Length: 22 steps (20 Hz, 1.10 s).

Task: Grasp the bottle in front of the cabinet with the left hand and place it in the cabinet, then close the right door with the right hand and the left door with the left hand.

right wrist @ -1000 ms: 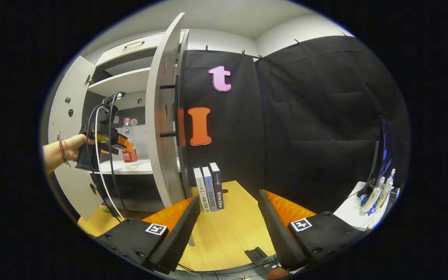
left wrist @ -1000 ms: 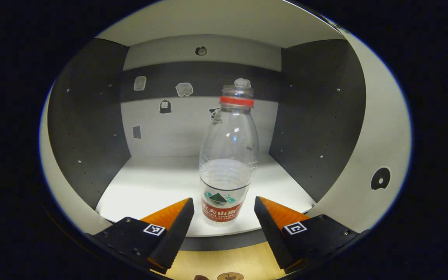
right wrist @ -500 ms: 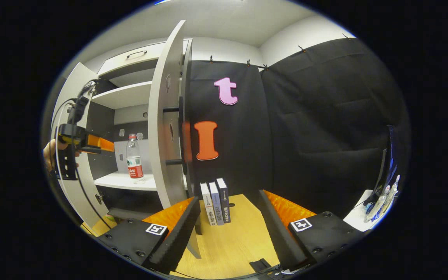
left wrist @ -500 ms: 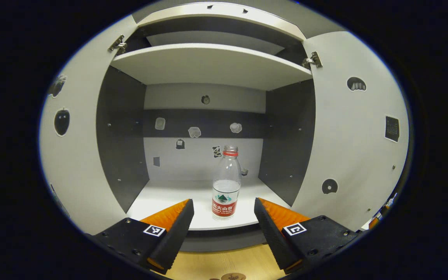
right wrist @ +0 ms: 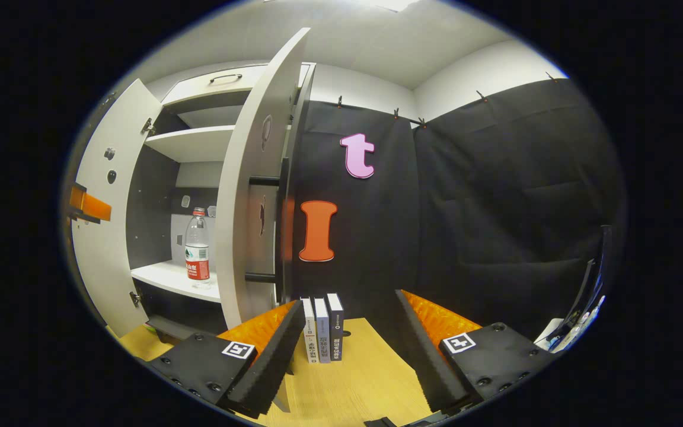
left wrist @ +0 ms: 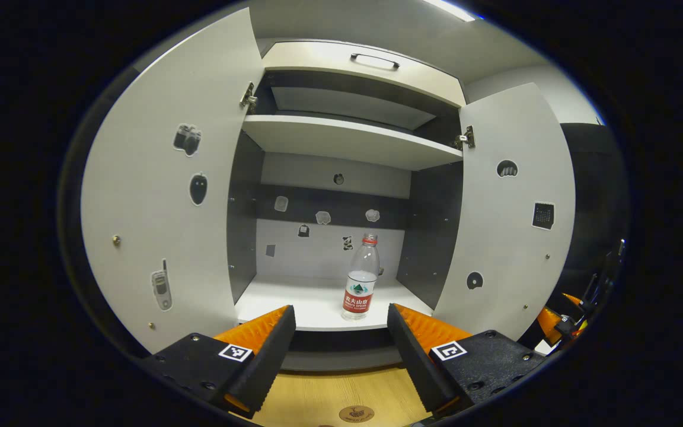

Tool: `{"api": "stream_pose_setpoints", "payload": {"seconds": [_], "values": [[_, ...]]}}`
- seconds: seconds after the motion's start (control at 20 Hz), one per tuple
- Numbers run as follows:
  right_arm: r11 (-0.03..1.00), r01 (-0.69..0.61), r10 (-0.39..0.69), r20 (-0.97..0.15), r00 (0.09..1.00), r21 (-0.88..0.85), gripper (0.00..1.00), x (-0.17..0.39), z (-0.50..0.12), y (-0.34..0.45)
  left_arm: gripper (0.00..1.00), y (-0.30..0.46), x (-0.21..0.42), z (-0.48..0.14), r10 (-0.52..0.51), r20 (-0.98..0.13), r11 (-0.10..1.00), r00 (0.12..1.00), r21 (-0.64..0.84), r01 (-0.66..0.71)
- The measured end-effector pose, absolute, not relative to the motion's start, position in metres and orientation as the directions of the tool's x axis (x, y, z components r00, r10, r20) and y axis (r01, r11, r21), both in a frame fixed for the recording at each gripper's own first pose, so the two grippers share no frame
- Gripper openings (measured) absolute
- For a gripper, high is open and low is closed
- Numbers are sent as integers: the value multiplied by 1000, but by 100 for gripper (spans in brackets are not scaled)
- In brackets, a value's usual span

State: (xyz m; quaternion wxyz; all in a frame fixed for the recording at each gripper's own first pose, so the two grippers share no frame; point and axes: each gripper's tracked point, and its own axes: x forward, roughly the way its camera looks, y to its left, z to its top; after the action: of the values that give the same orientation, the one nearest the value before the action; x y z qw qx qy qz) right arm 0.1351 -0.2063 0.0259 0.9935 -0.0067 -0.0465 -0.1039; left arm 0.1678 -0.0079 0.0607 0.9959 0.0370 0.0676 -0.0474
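A clear plastic bottle [left wrist: 361, 279] with a red label and red neck ring stands upright on the cabinet's lower shelf [left wrist: 294, 305], near the front edge. My left gripper [left wrist: 341, 326] is open and empty, well back from the shelf and apart from the bottle. Both cabinet doors stand open: the left door [left wrist: 169, 196] and the right door [left wrist: 507, 219]. In the right gripper view the bottle [right wrist: 197, 246] stands behind the right door [right wrist: 252, 196], whose edge faces me. My right gripper [right wrist: 347, 314] is open and empty, in front of that door.
Three books [right wrist: 321, 320] stand upright on the wooden table [right wrist: 353, 379] beside the right door. An upper shelf [left wrist: 347, 139] and a drawer with a handle [left wrist: 374, 59] sit above. The left gripper's fingers [right wrist: 88, 206] show at the far left edge.
My left gripper has drawn back from the bottle, which stays standing on the shelf; both doors have come into view. My right gripper has shifted a little, with the door edge now nearer.
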Motion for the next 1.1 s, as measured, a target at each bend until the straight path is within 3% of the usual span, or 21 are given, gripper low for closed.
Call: {"api": "stream_pose_setpoints", "payload": {"seconds": [0.05, 0.35, 0.4, 1.1], "values": [[979, 204, -202, 88, 975, -7, 90, 140, 23, -203, 95, -3, 159, 65, -82, -122, 993, 989, 70, 91], [978, 207, -207, 49, 977, 12, 90, 148, 5, -187, 94, 23, 118, 75, -62, -77, 996, 995, 58, 66], [976, 215, -216, 55, 975, 9, 96, 146, 6, -186, 94, 28, 113, 75, -55, -76, 997, 996, 55, 59], [983, 184, -184, 41, 982, 3, 94, 143, 3, -119, 94, 70, 95, 72, -64, -42, 997, 997, 40, 65]]}}
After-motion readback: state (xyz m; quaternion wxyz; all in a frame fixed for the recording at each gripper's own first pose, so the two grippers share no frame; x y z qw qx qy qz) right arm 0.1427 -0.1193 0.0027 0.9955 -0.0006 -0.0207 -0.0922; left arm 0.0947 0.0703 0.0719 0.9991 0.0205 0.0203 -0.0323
